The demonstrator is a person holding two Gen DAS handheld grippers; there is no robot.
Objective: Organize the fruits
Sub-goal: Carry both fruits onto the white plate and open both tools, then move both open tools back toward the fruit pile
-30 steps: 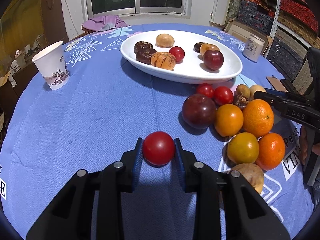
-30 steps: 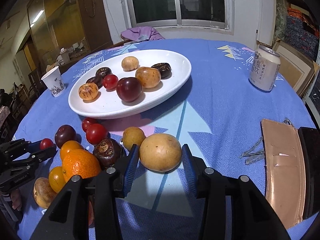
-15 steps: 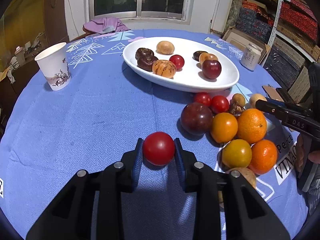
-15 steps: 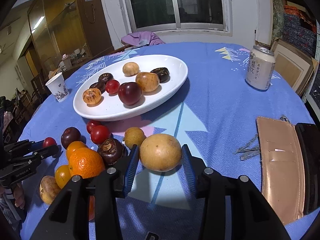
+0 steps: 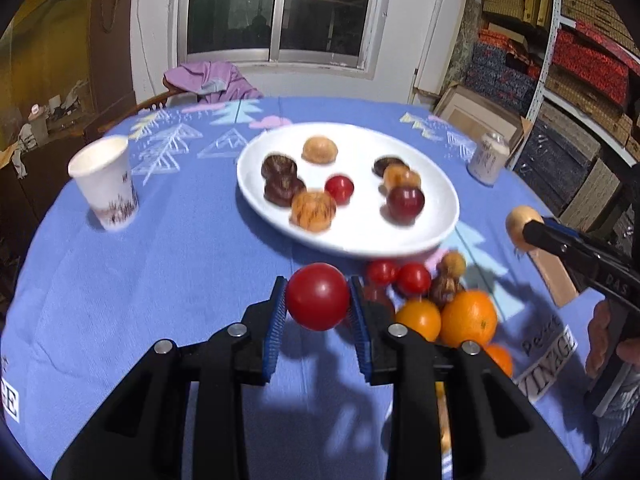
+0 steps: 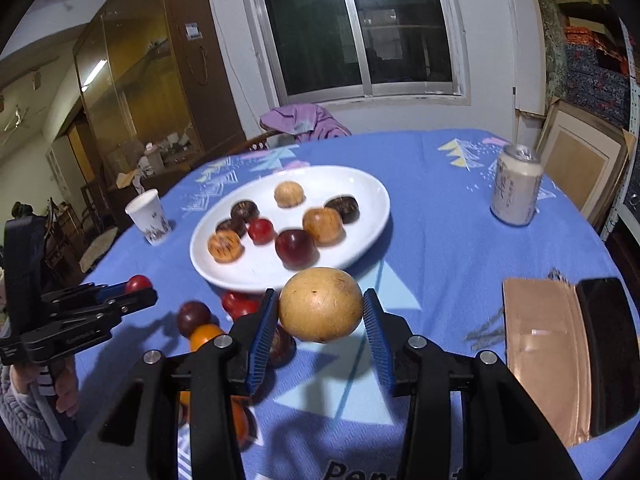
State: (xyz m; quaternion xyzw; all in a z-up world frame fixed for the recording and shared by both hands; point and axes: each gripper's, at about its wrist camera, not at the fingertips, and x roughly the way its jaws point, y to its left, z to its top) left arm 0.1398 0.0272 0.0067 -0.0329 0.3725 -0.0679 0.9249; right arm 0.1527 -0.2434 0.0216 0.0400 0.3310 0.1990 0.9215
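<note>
My left gripper (image 5: 318, 312) is shut on a red tomato (image 5: 317, 296) and holds it in the air, short of the white oval plate (image 5: 440, 232). My right gripper (image 6: 320, 320) is shut on a tan round fruit (image 6: 321, 304), also lifted, near the plate's (image 6: 372, 224) front rim. The plate holds several fruits, among them a dark red plum (image 6: 295, 247). A pile of loose fruit lies on the blue tablecloth in front of the plate: oranges (image 5: 468, 318), small tomatoes (image 5: 413, 279) and a dark plum (image 6: 193, 317).
A paper cup (image 5: 105, 184) stands at the left. A drink can (image 6: 516, 186) stands at the right. A tan wallet (image 6: 544, 356) and a black phone (image 6: 608, 352) lie at the right edge. Shelves and boxes stand beyond the table.
Both grippers have risen off the table with their fruit and moved toward the plate. The tomato and the tan fruit now hang above the cloth.
</note>
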